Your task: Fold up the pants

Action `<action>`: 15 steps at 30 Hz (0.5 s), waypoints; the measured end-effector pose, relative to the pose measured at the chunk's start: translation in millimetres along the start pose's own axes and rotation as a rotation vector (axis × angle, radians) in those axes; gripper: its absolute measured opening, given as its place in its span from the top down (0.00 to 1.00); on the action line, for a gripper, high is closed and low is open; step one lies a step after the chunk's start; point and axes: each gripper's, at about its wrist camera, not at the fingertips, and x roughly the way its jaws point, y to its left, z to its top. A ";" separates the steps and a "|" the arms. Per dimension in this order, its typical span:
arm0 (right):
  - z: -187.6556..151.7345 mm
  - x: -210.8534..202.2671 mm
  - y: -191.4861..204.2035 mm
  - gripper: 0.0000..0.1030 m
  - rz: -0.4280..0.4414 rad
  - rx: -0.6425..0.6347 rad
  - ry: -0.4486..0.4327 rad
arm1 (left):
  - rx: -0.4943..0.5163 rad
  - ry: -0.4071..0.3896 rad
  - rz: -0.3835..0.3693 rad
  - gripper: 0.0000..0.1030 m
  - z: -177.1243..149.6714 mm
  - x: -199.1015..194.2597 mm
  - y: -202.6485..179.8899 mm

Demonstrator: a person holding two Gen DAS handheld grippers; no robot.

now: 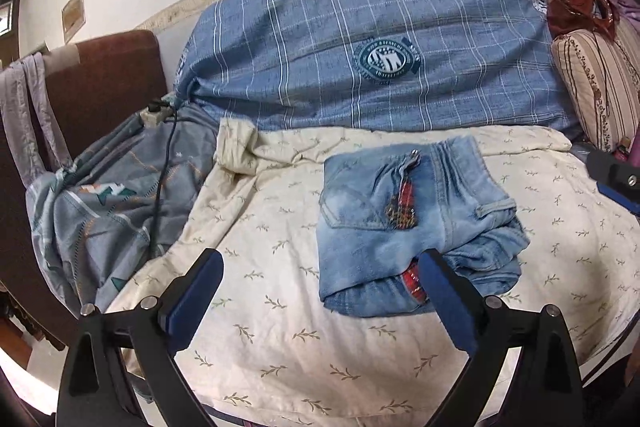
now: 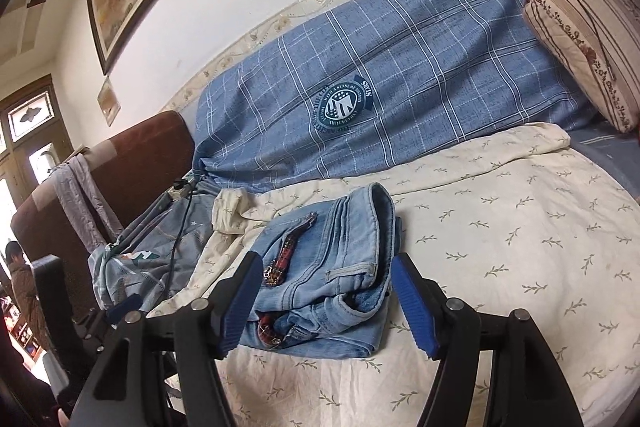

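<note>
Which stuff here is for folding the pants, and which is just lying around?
For the job:
folded light blue denim pants
left gripper
right gripper

Just lying about:
blue checked quilt
striped floral cushion
black cable

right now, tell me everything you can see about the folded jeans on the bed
The jeans are light, faded blue denim, folded into a compact, roughly square bundle lying flat on the cream leaf-print sheet. A back pocket faces up, with a red plaid trim strip beside it and more red showing at the near edge. A belt loop and thick layered folds show on the right. Neither gripper holds them.
</note>
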 end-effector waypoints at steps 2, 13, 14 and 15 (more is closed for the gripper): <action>-0.4 0.7 0.7 0.32 0.001 -0.005 0.004 | 0.004 -0.010 0.005 0.03 2.9 -3.5 -1.3; -1.2 1.2 4.7 0.32 0.001 -0.028 0.008 | -0.018 -0.033 0.032 0.03 13.3 -18.1 -0.2; -1.4 1.3 5.6 0.32 -0.001 -0.032 0.006 | -0.019 -0.034 0.034 0.03 14.0 -18.7 0.0; -1.7 1.2 6.4 0.32 -0.003 -0.036 0.005 | -0.021 -0.035 0.036 0.03 14.7 -19.5 0.6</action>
